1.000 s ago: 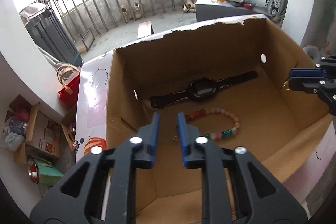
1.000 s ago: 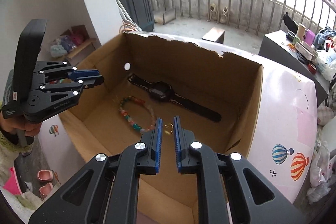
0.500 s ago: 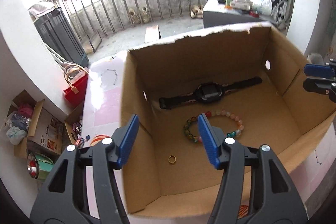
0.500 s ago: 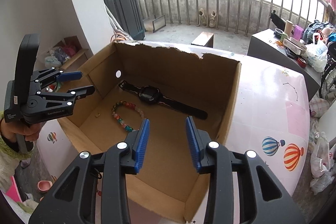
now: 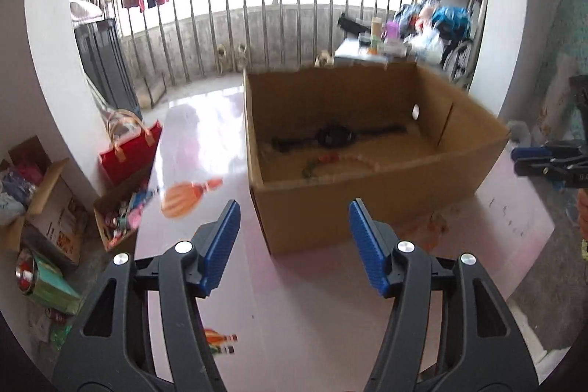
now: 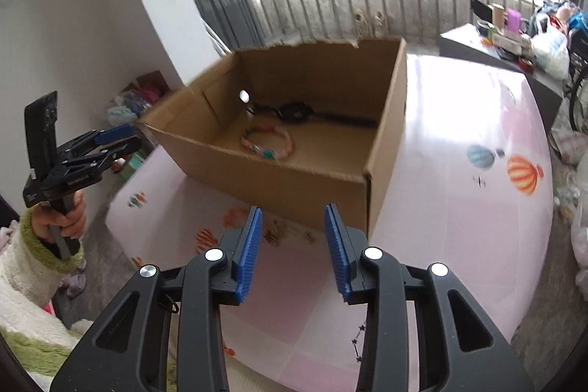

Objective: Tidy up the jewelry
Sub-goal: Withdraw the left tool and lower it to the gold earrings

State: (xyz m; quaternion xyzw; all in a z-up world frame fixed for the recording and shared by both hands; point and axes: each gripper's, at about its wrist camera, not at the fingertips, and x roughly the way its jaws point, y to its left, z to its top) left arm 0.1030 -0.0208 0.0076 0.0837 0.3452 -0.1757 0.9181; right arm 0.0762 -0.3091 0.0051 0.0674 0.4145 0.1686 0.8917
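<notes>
1. The cardboard box (image 6: 294,171) stands on the pink table (image 6: 459,226), and the jewelry visible lies on its floor: a black wristwatch (image 6: 297,111) along the far wall and a beaded bracelet (image 6: 266,142) just in front of it.
2. The small ring cannot be made out in either view now (the box's near wall hides that part of the floor, and the left view is blurred).
3. The left tongs (image 5: 294,245) stand well apart with nothing between the blue pads, and the frames show them just having opened wider.
4. The right tongs (image 6: 293,252) are also apart and empty, their gap narrower than the left's.
5. Both tongs hang over bare table short of the box, carrying nothing.
6. No loose jewelry shows on the table, so the sorting looks finished or close to it; what remains, if anything, I cannot tell.
</notes>
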